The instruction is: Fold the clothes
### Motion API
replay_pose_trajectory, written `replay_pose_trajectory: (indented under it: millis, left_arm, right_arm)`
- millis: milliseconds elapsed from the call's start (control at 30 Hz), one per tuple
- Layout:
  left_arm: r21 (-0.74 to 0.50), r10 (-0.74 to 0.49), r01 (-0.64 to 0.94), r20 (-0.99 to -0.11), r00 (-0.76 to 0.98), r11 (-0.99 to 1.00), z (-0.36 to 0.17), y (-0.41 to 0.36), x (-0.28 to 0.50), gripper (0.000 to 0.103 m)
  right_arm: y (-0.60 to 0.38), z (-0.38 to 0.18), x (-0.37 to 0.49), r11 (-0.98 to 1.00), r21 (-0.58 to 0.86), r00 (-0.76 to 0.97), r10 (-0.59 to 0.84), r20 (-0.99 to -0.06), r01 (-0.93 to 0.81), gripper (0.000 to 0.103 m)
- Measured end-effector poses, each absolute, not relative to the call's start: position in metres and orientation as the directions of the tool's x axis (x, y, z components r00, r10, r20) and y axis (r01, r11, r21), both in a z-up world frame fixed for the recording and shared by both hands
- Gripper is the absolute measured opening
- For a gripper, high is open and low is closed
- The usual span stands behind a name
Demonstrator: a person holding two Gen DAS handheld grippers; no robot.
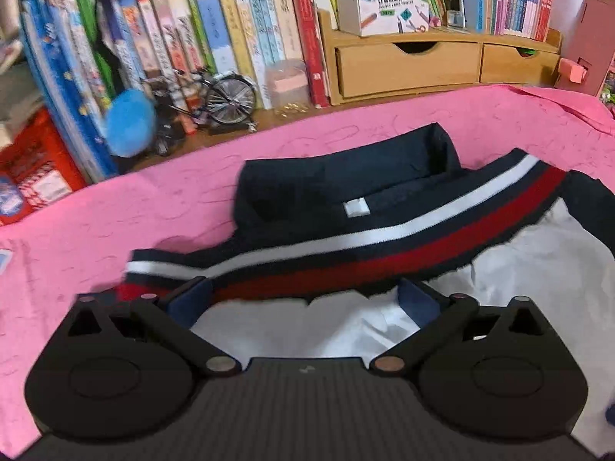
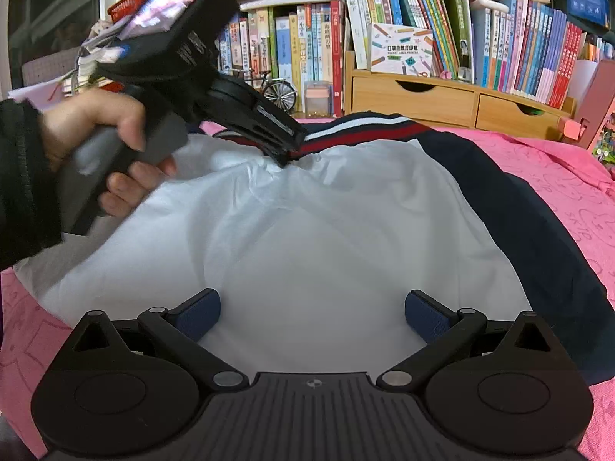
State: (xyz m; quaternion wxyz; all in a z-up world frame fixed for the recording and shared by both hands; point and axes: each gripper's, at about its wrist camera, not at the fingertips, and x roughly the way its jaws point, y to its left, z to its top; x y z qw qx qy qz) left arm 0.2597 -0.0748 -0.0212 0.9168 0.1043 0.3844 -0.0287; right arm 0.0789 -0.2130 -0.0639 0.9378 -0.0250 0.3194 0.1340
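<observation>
A jacket lies spread on the pink cloth (image 1: 115,215), white lining (image 2: 307,223) up, with a navy sleeve (image 2: 519,211) along its right side. Its navy, white and red striped band (image 1: 384,246) runs across the far edge, and a folded navy part (image 1: 346,180) lies beyond it. My left gripper (image 1: 305,301) stands open over the lining, its blue pads (image 1: 190,299) just short of the band. In the right wrist view a hand holds that left gripper (image 2: 286,150), tips down at the band (image 2: 365,126). My right gripper (image 2: 313,315) is open above the near lining, holding nothing.
Rows of books (image 1: 230,30) and a wooden drawer organiser (image 1: 407,65) line the back edge. A miniature bicycle (image 1: 226,96), a blue plush (image 1: 128,123) and a red basket (image 1: 34,169) stand at the back left. Pink cloth (image 2: 569,176) shows on the right.
</observation>
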Motion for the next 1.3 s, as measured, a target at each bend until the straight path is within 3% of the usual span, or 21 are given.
replay_pose_trajectory:
  millis: [233, 433, 600, 733, 933, 1133, 1300]
  left_arm:
    - [0.138, -0.026, 0.139, -0.610, 0.792, 0.981, -0.005, -0.047, 0.145, 0.103]
    - [0.214, 0.126, 0.020, -0.643, 0.755, 0.977, -0.041, 0.008, 0.085, 0.103]
    - [0.264, 0.241, -0.094, -0.605, 0.759, 0.960, -0.044, 0.038, 0.071, 0.103]
    - [0.242, 0.255, -0.134, -0.585, 0.770, 0.961, -0.030, 0.048, 0.060, 0.103]
    - [0.088, 0.040, 0.007, -0.518, 0.854, 0.996, 0.003, 0.013, 0.049, 0.103]
    - [0.076, -0.113, 0.177, -0.517, 0.848, 0.981, -0.010, -0.067, 0.063, 0.103]
    - [0.139, -0.081, 0.197, -0.581, 0.810, 0.970, -0.039, -0.099, 0.076, 0.103]
  right_arm:
    - [-0.217, -0.064, 0.078, 0.963, 0.050, 0.764, 0.241, -0.599, -0.264, 0.103]
    - [-0.216, -0.064, 0.077, 0.965, 0.050, 0.769, 0.237, -0.593, -0.259, 0.103]
    - [-0.219, -0.063, 0.076, 0.965, 0.061, 0.775, 0.241, -0.584, -0.254, 0.103]
    - [-0.255, -0.060, 0.054, 0.968, 0.197, 0.820, 0.240, -0.519, -0.159, 0.103]
    - [-0.346, -0.065, 0.010, 0.814, 0.581, 0.875, 0.284, -0.392, -0.005, 0.103]
    - [-0.379, -0.071, -0.009, 0.805, 0.583, 0.893, 0.178, -0.414, 0.110, 0.103]
    - [-0.381, -0.073, -0.008, 0.810, 0.579, 0.895, 0.188, -0.404, 0.091, 0.103]
